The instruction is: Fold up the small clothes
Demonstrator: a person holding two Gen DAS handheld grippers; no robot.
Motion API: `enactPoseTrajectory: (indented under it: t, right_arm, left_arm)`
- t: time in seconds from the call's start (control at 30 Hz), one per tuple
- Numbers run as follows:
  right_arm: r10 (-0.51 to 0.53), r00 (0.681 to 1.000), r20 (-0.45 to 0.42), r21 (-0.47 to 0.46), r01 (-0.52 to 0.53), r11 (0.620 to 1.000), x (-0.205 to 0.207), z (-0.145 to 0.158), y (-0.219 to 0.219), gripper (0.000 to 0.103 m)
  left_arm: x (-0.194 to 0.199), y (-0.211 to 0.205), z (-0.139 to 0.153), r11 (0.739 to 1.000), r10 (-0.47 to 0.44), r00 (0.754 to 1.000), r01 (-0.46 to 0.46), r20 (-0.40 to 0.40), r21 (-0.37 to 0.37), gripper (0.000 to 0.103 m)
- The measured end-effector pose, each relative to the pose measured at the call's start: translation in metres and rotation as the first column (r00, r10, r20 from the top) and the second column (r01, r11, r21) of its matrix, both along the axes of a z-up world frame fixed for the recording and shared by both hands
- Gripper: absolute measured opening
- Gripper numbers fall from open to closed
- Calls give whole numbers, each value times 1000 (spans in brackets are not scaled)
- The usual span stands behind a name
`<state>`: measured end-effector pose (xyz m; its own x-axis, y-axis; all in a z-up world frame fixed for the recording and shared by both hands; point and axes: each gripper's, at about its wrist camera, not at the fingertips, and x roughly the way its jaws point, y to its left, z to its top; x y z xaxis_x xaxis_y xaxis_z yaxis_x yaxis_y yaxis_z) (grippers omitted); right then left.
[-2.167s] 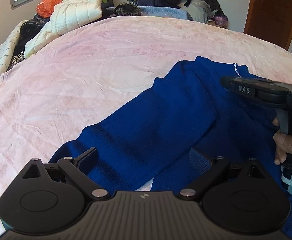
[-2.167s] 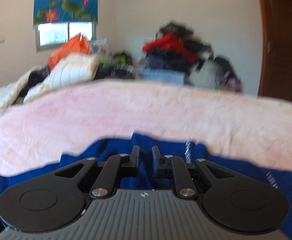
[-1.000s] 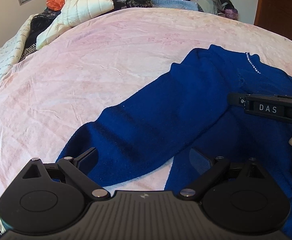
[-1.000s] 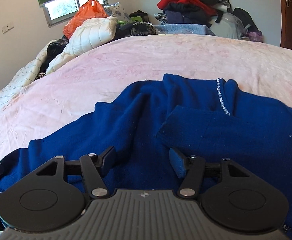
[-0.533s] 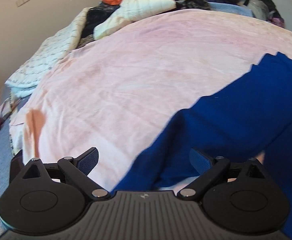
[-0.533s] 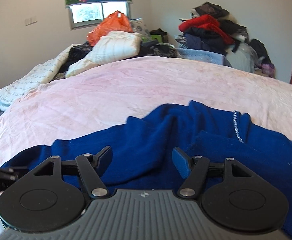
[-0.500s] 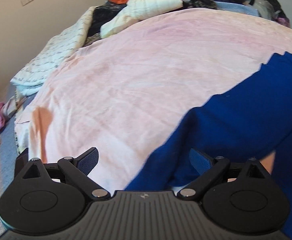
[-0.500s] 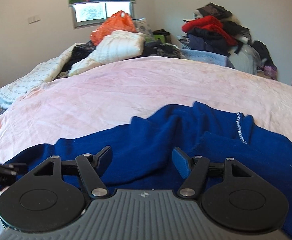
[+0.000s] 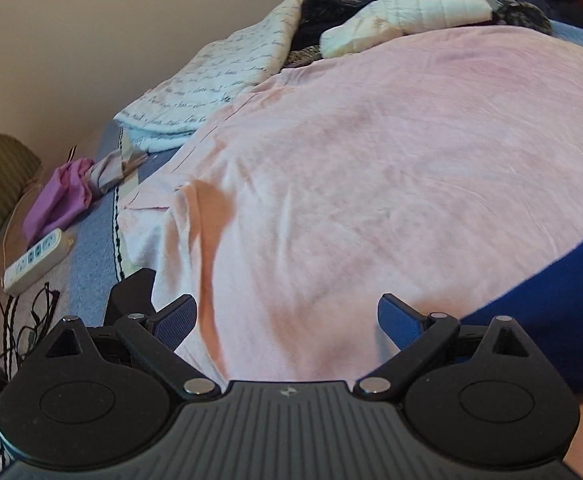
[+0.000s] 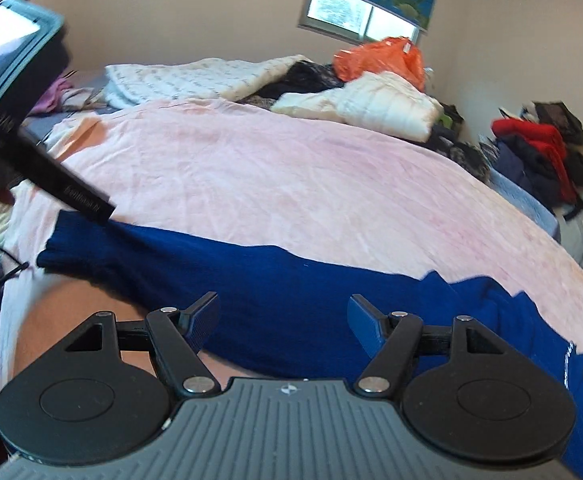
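In the left wrist view, a white plastic power strip (image 9: 37, 255) lies on the floor at the far left, with a crumpled purple cloth (image 9: 58, 200) just above it. The left gripper (image 9: 287, 322) fills the lower centre, its blue-padded fingers (image 9: 177, 321) spread wide apart over the wrinkled pale pink bedsheet (image 9: 391, 152), holding nothing. The dark blue knitted sweater (image 9: 563, 300) enters at the lower right edge (only one end of it shows here).

In the right wrist view, the sweater (image 10: 291, 288) stretches in a long band across the middle of the frame, left to lower right, on the pink sheet (image 10: 291, 176). The right gripper (image 10: 283, 320) sits at lower centre, jaws parted and empty, above the blue fabric. A cream quilted jacket (image 10: 379, 108) is piled at the upper right.
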<state>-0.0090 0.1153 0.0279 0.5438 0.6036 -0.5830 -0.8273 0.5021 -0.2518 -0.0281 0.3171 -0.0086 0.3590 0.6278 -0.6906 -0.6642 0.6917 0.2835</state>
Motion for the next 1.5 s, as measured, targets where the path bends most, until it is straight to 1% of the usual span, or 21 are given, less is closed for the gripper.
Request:
enactPoseTrajectory:
  t: [0.1, 0.3, 0.47, 0.53, 0.57, 0.63, 0.67, 0.7, 0.77, 0.83, 0.9, 0.97, 1.0, 1.07, 1.13, 1.2, 1.33, 1.37, 1.4, 1.43, 1.5]
  right_arm:
    - [121, 991, 63, -55, -118, 991, -25, -3, 15, 69]
    - [304, 948, 91, -161, -287, 944, -56, -17, 45, 57]
    - [380, 906, 186, -206, -342, 917, -71, -27, 74, 55]
    - [386, 897, 217, -197, -347, 917, -71, -31, 84, 53]
    - [384, 897, 219, -186, -348, 919, -71, -32, 88, 50]
    - [381, 906, 183, -159, -355, 921, -67, -32, 93, 34]
    - [375, 913, 161, -151, -353, 923, -64, -33, 95, 16]
    - [365, 920, 145, -147, -345, 927, -61, -34, 97, 10]
    - [342, 935, 89, -90, -335, 938, -54, -29, 94, 3]
    - [298, 954, -22, 15, -298, 954, -38, -20, 86, 2]
    - [230, 963, -138, 132, -212, 968, -16, -10, 74, 2]
    - [154, 952, -265, 249, -87, 965, 12, 2, 55, 2]
    - [116, 937, -330, 311, -8, 950, 28, 7, 42, 2]
    - [48, 890, -454, 417, 165, 894, 58, 16, 9, 2]
    - [-5, 830, -558, 490, 334, 805, 83, 21, -34, 3]
    - [-55, 775, -630, 526, 478, 704, 100, 19, -82, 4]
    - [-157, 679, -717, 532, 678, 507, 108, 4, -178, 6]
    - [-183, 658, -730, 525, 712, 467, 106, -1, -200, 6]
    - [-216, 635, -741, 512, 744, 431, 104, -8, -219, 7]
    - [-251, 612, -750, 493, 770, 404, 101, -13, -236, 7]
    - [-313, 569, -760, 454, 810, 372, 97, -25, -260, 8]
  left_arm:
    - [-8, 15, 10, 998, 29, 999, -27, 40, -53, 98]
    - [-13, 10, 28, 999, 5, 996, 0, 90, -53, 98]
    - [-14, 6, 34, 998, -16, 994, 22, 110, -52, 98]
    - [-15, 7, 33, 998, -13, 993, 19, 115, -56, 98]
    - [-15, 7, 33, 998, -10, 993, 17, 117, -58, 98]
    - [-16, 9, 32, 998, -5, 993, 13, 119, -65, 98]
    - [-16, 10, 31, 998, -3, 993, 11, 118, -68, 98]
    - [-16, 10, 31, 997, -1, 993, 9, 117, -71, 98]
    - [-16, 11, 30, 997, 4, 993, 5, 118, -74, 98]
    - [-16, 11, 29, 997, 10, 993, -1, 119, -78, 98]
    - [-16, 10, 28, 996, 13, 992, -2, 122, -85, 98]
    - [-15, 8, 26, 996, 9, 993, 1, 118, -90, 98]
    - [-14, 6, 25, 996, 5, 994, 6, 114, -94, 98]
    - [-12, 1, 22, 995, -10, 994, 21, 109, -102, 98]
    - [-9, -6, 21, 993, -30, 994, 43, 110, -113, 98]
    - [-5, -18, 21, 989, -64, 991, 78, 114, -123, 98]
    - [10, -52, 20, 975, -167, 980, 180, 109, -128, 98]
    - [14, -63, 19, 970, -197, 975, 209, 106, -124, 98]
    - [18, -73, 19, 965, -223, 969, 235, 103, -119, 98]
    - [22, -85, 18, 959, -252, 963, 262, 99, -111, 98]
    - [30, -107, 16, 945, -307, 947, 315, 90, -91, 98]
